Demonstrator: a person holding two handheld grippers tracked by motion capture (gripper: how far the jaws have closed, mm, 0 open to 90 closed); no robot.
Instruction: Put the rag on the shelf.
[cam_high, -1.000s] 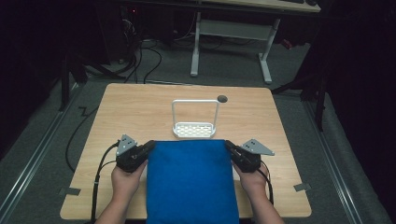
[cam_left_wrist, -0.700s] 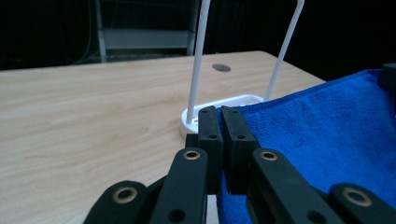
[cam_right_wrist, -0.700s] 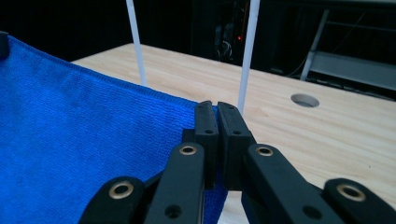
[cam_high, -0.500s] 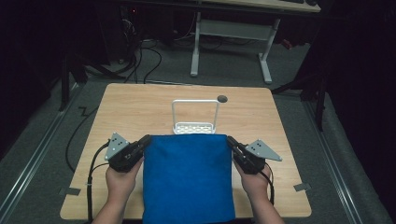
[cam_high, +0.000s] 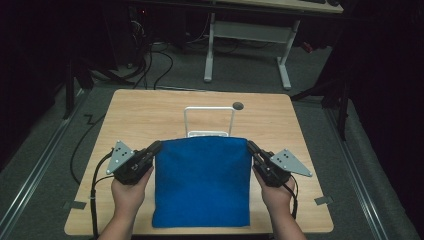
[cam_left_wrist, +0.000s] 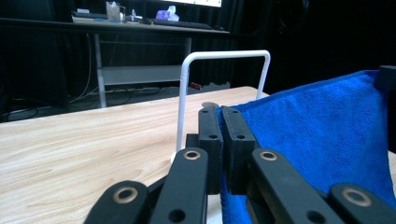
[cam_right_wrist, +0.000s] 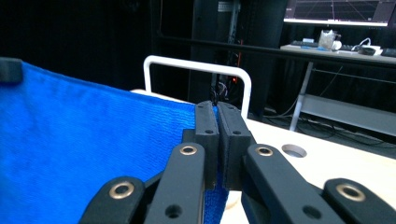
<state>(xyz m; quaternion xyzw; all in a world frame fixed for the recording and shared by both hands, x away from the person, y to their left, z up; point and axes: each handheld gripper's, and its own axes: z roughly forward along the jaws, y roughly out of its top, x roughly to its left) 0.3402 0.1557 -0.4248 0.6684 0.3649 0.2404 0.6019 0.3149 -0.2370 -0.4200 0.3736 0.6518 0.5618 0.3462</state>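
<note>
A blue towel (cam_high: 202, 180) hangs stretched between my two grippers above the front half of the wooden table (cam_high: 145, 112). My left gripper (cam_high: 156, 146) is shut on its far left corner, and my right gripper (cam_high: 250, 145) is shut on its far right corner. In the left gripper view the closed left gripper (cam_left_wrist: 221, 116) pinches the blue towel (cam_left_wrist: 317, 135) edge. The right gripper view shows the right gripper (cam_right_wrist: 217, 112) clamped on the blue towel (cam_right_wrist: 84, 144). A white wire rack (cam_high: 209, 121) stands just behind the towel's top edge.
A round grommet hole (cam_high: 238, 105) sits in the table behind the rack. Beyond the table stand a white desk frame (cam_high: 247, 37) and floor cables (cam_high: 160, 65). The towel's lower edge reaches near the table's front edge.
Both grippers have lifted and carried the towel's top edge forward toward the rack. The towel now covers the rack's base, which showed before.
</note>
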